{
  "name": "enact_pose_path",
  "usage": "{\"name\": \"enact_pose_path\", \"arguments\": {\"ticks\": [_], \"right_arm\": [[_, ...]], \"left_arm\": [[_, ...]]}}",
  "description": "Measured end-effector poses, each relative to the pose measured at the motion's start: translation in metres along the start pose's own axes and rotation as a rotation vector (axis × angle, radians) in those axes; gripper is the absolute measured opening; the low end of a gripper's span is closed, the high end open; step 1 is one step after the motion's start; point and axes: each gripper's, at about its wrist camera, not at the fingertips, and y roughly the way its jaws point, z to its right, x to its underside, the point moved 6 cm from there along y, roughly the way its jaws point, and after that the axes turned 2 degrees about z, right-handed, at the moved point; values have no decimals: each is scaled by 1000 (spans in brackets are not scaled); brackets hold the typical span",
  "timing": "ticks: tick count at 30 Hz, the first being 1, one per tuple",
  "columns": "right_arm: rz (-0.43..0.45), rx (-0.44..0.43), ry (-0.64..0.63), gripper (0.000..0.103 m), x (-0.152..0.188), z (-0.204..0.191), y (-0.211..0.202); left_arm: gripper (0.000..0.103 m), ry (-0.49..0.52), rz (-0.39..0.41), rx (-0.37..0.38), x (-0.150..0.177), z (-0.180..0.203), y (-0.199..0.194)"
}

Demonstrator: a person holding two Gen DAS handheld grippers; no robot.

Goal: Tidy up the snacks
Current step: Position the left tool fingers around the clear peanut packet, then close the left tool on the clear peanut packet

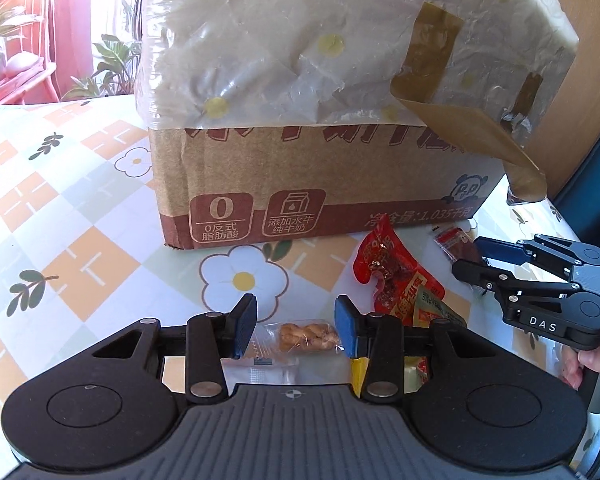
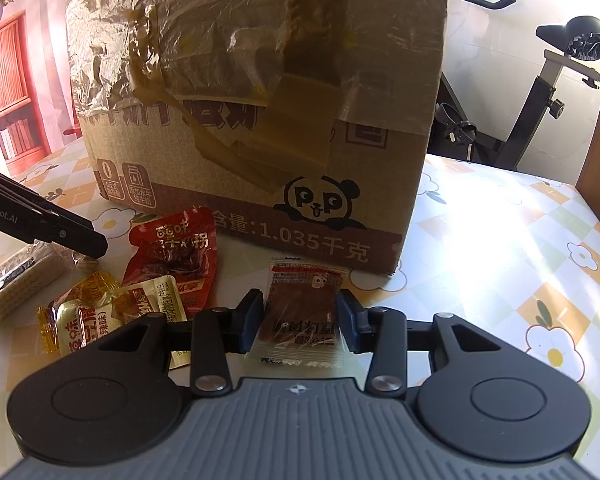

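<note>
Clear film wrapped both snacks at issue. The left gripper (image 1: 296,330) stood with its blue pads on either side of a twist packet (image 1: 306,338), which lay flat on the tablecloth (image 1: 80,248) just before the box (image 1: 320,184); whether the pads pressed the wrapper could not be told from the left wrist view. The right gripper (image 2: 300,322) was narrow, its pads (image 2: 254,320) against the two long edges of a brown jerky packet (image 2: 300,316), which also lay near the box front. A red pouch (image 2: 172,252) and a yellow pouch (image 2: 84,324) lay between the two grippers, partly overlapping each other.

Judged from these views, the step in hand was a paired pick-up. It would be done well by closing on the solid contents, not the loose film margin, since the slick wrapper could slip. Each packet would best be lifted straight up before travel toward the box, so that neither arm dragged the neighbouring pouches. The tall box wall called for a high lift.
</note>
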Motion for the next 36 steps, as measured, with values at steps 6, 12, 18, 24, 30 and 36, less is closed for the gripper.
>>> {"name": "enact_pose_path", "arguments": {"ticks": [6,12,18,24,30,36], "right_arm": [[0,-3,0,43,0,0,0],[0,-2,0,43,0,-1,0],[0,-2,0,43,0,-1,0],[0,-2,0,43,0,0,0],[0,-2,0,43,0,0,0],[0,-3,1,43,0,-1,0]], "left_arm": [[45,54,48,20,-7,-1,-20],[43,182,39,27,-2,10,-23],[43,369,-13,-5,16,26,-20],[44,340,2,-31,13,21,-14],[44,311,-4,-63,4,14,-2],[27,240,15,-70,4,13,3]]}}
